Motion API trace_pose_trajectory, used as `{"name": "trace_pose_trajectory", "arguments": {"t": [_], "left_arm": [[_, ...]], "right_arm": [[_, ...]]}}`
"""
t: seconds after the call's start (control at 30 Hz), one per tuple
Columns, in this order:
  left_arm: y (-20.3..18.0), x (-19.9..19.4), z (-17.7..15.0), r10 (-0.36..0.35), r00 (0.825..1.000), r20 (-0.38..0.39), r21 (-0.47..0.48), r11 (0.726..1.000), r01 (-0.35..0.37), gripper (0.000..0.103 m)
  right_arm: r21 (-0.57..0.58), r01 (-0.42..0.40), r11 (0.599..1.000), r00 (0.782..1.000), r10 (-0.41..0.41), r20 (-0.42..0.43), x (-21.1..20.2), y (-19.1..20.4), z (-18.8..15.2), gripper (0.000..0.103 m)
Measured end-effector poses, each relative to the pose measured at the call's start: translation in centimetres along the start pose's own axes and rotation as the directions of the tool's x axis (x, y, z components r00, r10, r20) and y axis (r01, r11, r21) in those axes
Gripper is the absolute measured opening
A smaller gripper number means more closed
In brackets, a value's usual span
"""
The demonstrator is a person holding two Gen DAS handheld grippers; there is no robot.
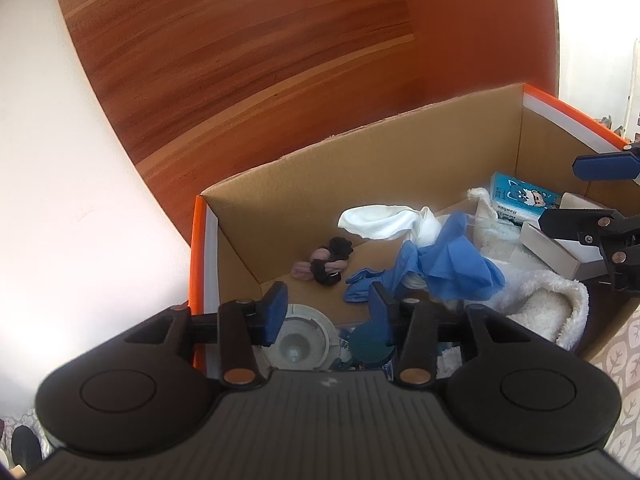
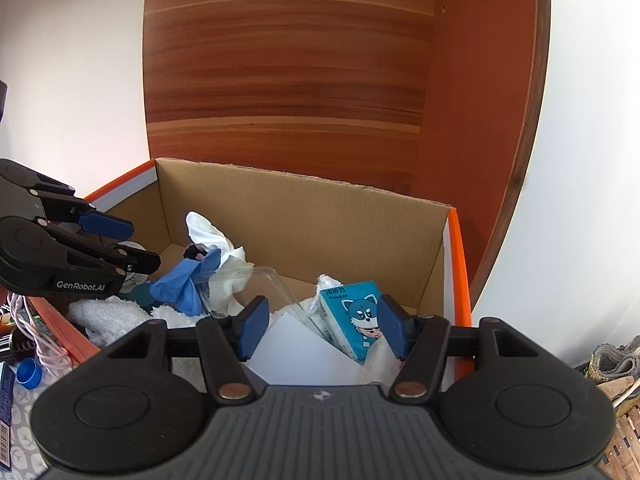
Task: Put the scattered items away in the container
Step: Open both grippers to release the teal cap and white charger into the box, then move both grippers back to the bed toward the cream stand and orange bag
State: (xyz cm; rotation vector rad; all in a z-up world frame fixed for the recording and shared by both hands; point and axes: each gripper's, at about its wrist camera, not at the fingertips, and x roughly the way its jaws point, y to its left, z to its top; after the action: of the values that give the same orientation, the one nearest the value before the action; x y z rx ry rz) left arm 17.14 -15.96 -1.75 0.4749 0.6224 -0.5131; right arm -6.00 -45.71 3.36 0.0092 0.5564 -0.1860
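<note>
An open cardboard box with orange outer sides holds a blue glove, a white cloth, pink and black scrunchies, a blue tissue pack, small white cartons and a fluffy white item. My left gripper hangs open over the box's near left corner. A white round object and a dark teal disc lie below its pads. My right gripper stands open above the tissue pack and a white carton; nothing is pressed between its pads.
A reddish wooden panel and white walls rise behind the box. Outside its left wall a white cable and a blue cap lie on a leaf-patterned cloth. A woven basket sits at the far right.
</note>
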Motion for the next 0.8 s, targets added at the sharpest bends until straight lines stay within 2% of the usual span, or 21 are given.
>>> {"name": "trace_pose_trajectory", "arguments": {"t": [0.1,0.17,0.2,0.27,0.4,0.47,0.63,0.7,0.77,0.8], "left_arm": [[-0.3,-0.4,0.0,-0.007,1.000,0.015,0.008,1.000,0.007,0.062],[-0.5,-0.8,0.0,-0.006,0.999,0.037,0.023,1.000,0.005,0.085],[-0.4,-1.3,-0.3,-0.001,0.998,0.058,0.035,0.999,-0.001,0.088],[-0.6,-1.6,-0.6,0.007,0.998,0.070,0.038,0.999,-0.010,0.090],[-0.1,-1.3,0.1,-0.014,0.998,0.057,-0.017,1.000,0.015,0.090],[-0.2,-1.5,0.2,-0.019,0.998,0.064,-0.021,1.000,0.021,0.090],[-0.1,-2.0,0.5,-0.013,0.995,0.101,-0.021,1.000,0.015,0.090],[0.1,-2.5,0.3,-0.023,0.994,0.106,-0.019,1.000,0.025,0.093],[0.1,-3.1,-0.1,-0.030,0.992,0.119,-0.009,0.999,0.031,0.101],[0.1,-3.5,-0.3,-0.027,0.991,0.127,-0.005,1.000,0.028,0.101]], "right_arm": [[0.005,-0.003,1.000,1.000,0.003,0.005,0.0,0.0,-0.1,0.059],[0.016,-0.006,1.000,1.000,0.006,0.017,-0.2,0.0,-0.2,0.065],[0.024,-0.006,1.000,1.000,0.005,0.023,-0.3,0.1,-0.3,0.069],[0.033,-0.006,0.999,1.000,0.005,0.028,-0.5,0.1,-0.5,0.070],[0.052,-0.011,0.999,0.999,0.009,0.042,-1.2,0.3,-0.7,0.076],[0.050,-0.009,0.999,0.999,0.007,0.053,-1.6,0.6,-0.7,0.084],[0.054,-0.015,0.998,0.996,0.010,0.091,-2.7,1.3,-0.8,0.089],[0.056,-0.025,0.998,0.995,0.020,0.100,-3.0,1.7,-0.7,0.089],[0.054,-0.036,0.998,0.994,0.030,0.110,-3.4,2.2,-0.7,0.089],[0.052,-0.042,0.998,0.993,0.036,0.115,-3.6,2.5,-0.6,0.089]]}}
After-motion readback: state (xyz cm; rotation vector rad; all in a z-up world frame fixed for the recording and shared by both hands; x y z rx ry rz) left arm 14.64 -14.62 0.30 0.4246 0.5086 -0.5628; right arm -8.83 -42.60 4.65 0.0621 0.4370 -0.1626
